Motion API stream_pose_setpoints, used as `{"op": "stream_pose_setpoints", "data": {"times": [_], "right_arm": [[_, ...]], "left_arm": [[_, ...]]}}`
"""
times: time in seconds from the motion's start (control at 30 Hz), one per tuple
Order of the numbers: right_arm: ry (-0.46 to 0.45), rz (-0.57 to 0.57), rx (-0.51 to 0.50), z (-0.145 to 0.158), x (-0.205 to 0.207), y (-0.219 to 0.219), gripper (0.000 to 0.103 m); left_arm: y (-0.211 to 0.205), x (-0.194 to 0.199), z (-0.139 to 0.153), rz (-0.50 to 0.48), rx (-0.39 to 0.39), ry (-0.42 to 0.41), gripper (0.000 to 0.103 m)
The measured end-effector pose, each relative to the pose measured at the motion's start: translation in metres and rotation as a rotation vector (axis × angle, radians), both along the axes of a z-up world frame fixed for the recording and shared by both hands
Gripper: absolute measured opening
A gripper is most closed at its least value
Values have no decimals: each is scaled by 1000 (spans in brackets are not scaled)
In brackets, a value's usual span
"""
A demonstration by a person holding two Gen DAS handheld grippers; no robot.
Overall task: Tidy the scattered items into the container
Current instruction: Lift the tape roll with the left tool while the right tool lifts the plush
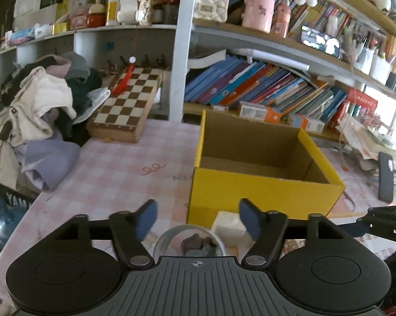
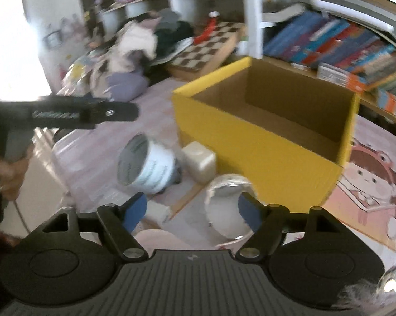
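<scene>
An open yellow cardboard box (image 1: 264, 197) stands on the pink checked table, empty inside; it also shows in the right wrist view (image 2: 250, 142). In front of it lie a clear round tub (image 1: 190, 242) on its side, a cream block (image 1: 231, 226) and a white round case (image 2: 228, 210). The tub (image 2: 145, 168) and the block (image 2: 200, 160) also show in the right wrist view. My left gripper (image 1: 196, 220) is open, just above the tub and block. My right gripper (image 2: 192, 214) is open, with the white case close to its right finger. The left gripper's body (image 2: 82, 114) shows at the left of the right wrist view.
A heap of clothes (image 1: 34, 113) and a chessboard box (image 1: 124, 105) lie at the back left. Bookshelves (image 1: 264, 87) run behind the box. A dark phone (image 1: 386, 176) and papers lie at the right. A picture mat (image 2: 366, 192) lies right of the box.
</scene>
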State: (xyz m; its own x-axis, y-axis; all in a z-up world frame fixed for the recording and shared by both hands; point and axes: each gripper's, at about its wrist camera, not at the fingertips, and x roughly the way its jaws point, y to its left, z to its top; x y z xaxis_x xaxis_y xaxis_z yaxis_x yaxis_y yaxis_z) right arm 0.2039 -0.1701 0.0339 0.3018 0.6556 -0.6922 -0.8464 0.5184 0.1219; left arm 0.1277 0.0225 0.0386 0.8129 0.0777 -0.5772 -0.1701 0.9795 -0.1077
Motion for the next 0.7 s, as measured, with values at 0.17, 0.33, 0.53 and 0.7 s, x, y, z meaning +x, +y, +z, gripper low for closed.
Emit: {"op": "stream_pose_setpoints", "data": {"times": [0.17,0.33,0.53,0.7], "right_arm": [[68,122,-94,-14,-4,18,88],[103,173,-201,-32,-13,28,92],[117,176,-277,-46,-20,29,82],[90,156,-254,-42,-25,21,69]], "left_arm": [[2,5,-16,3,0,98,80],[1,9,-36,-15,7,197,84],[-7,13,-43,-89,28,201,82],[-22,22,-49,-171,107,227,58]]}}
